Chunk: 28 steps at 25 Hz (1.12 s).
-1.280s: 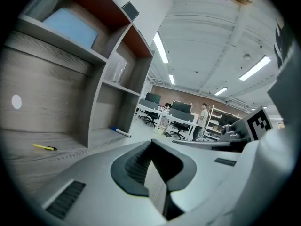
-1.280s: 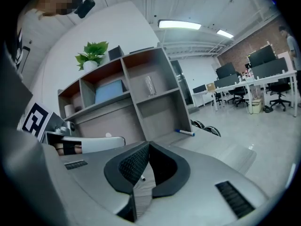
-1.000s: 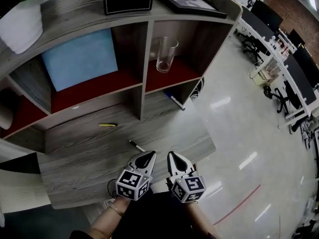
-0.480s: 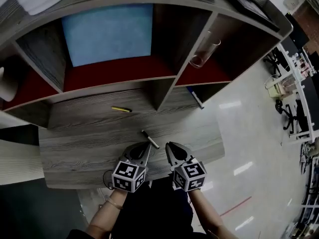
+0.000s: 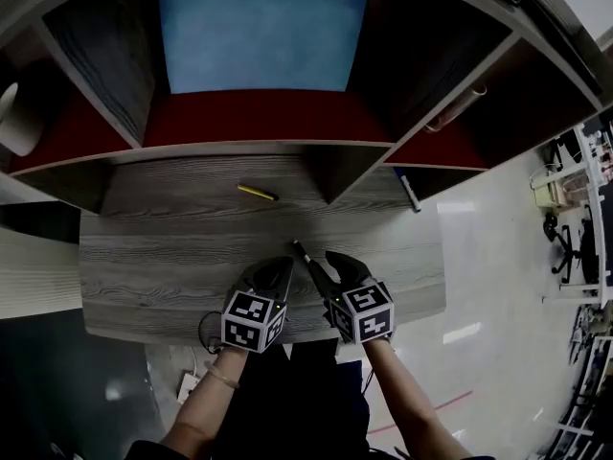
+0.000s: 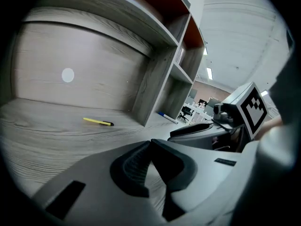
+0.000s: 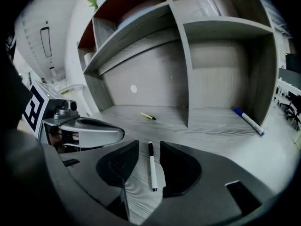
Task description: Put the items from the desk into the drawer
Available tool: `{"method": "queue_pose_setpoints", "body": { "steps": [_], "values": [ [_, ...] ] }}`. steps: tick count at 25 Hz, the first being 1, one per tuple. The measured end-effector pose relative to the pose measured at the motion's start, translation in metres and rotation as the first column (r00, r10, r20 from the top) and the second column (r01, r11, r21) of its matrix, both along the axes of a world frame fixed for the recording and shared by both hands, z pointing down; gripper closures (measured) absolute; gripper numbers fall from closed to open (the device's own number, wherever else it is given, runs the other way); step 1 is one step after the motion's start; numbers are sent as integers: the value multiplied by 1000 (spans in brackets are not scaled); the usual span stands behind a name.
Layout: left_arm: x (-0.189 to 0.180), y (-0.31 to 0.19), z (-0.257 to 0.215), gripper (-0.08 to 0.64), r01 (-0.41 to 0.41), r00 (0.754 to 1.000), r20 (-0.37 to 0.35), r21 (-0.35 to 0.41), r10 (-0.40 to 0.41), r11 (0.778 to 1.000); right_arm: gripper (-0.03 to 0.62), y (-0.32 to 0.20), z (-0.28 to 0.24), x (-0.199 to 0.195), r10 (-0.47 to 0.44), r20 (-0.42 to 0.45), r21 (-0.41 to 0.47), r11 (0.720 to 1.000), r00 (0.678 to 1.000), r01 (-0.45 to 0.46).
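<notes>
Grey wood grain fills my screens: the desk (image 5: 153, 266) runs under the shelf unit, and the thing that matters, a black-and-white pen (image 7: 152, 168), lies on it around the middle of the front half, closer to the front edge than to the back. The right gripper (image 7: 149, 147) is the one placed for it. Its jaws have just been opening and now stand apart, one on each side of the pen, with desk showing between each pad and the barrel, so nothing is clamped yet. The key relation is the pen's long axis, which runs along the jaws rather than across them. The black cap points away towards the back edge and the white barrel comes in towards the gripper's throat, so I judge that closing would pinch the barrel across its thin width, with the pads lying along its length. From the head view the pen slants a little, its far end towards the back left. The left gripper (image 6: 150, 144) sits just beside it on the left, above the front edge, tips together with nothing between them — near, but not lined up with the pen. A yellow pen (image 5: 257, 193) lies well apart near the back edge, and a blue-capped marker (image 5: 409, 192) lies towards the back right corner — both out of reach from here.
</notes>
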<state>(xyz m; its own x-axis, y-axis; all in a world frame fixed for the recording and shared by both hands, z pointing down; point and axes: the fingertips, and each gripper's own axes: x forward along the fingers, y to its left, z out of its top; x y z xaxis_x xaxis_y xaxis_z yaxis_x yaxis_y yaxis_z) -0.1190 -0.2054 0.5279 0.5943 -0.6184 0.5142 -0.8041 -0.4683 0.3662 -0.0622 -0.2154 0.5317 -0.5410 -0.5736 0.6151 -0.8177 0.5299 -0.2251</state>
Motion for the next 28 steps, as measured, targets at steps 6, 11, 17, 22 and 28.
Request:
{"method": "queue_pose_setpoints", "body": {
  "steps": [6, 11, 17, 22, 28],
  "values": [
    [-5, -11, 16, 532, 17, 1000, 5, -29, -17, 999, 420, -10, 22, -16, -100, -51, -80, 992, 994, 96],
    [-9, -14, 30, 532, 44, 999, -5, -58, -44, 997, 420, -16, 39, -26, -144, -108, -132, 983, 984, 130],
    [-12, -13, 46, 532, 68, 998, -6, -81, -69, 994, 420, -21, 56, -32, -167, -137, -189, 972, 976, 140],
    [-15, -15, 46, 532, 81, 996, -15, -75, -82, 994, 420, -24, 66, -37, -182, -170, -224, 964, 968, 142],
    [-18, -16, 46, 532, 93, 995, -25, -75, -95, 993, 420, -26, 68, -41, -186, -192, -234, 962, 964, 139]
  ]
}}
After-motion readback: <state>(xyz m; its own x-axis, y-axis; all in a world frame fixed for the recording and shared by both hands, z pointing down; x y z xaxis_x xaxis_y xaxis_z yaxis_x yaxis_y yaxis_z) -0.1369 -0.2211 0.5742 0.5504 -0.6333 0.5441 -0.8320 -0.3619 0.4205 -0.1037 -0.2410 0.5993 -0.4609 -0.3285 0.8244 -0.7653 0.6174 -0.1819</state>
